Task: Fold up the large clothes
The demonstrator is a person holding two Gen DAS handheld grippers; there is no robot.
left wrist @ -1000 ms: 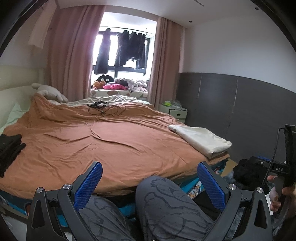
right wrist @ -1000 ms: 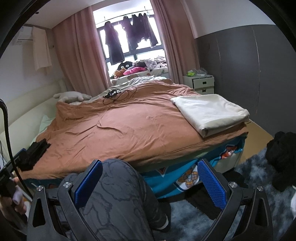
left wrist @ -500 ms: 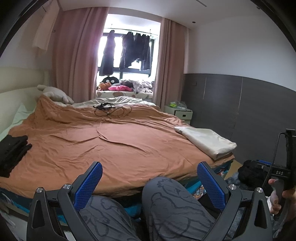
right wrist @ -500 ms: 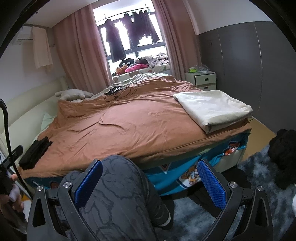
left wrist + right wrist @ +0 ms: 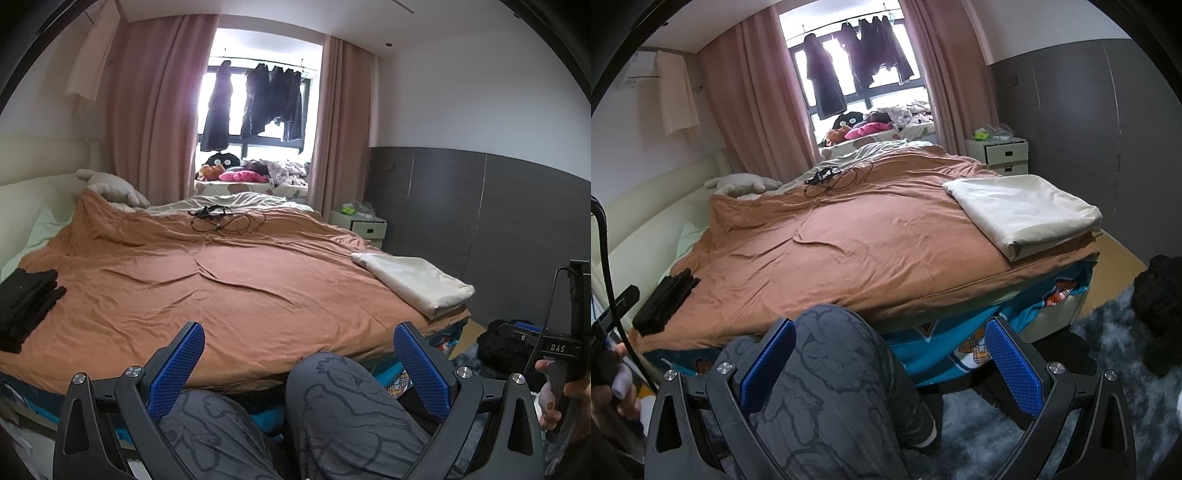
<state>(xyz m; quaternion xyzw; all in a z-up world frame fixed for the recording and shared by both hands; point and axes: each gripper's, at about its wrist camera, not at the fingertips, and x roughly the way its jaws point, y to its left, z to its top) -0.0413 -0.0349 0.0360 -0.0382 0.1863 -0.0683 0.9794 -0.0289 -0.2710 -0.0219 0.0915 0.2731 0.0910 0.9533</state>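
Both jaws wide open and empty, before the first grasp

Our left gripper [image 5: 297,363] and right gripper [image 5: 888,360] hang above our knees with jaws spread wide, holding nothing. Beyond them lies the bed [image 5: 871,240]: a folded black garment [image 5: 26,301] on its left side, a folded cream cloth [image 5: 1027,210] on its right, and a dark pile [image 5: 1161,310] on the floor at right. We judge that the next garment must first be fetched, probably from that pile.

Folded cream cloth [image 5: 1023,212] at bed corner — folded black garment [image 5: 665,297] opposite edge
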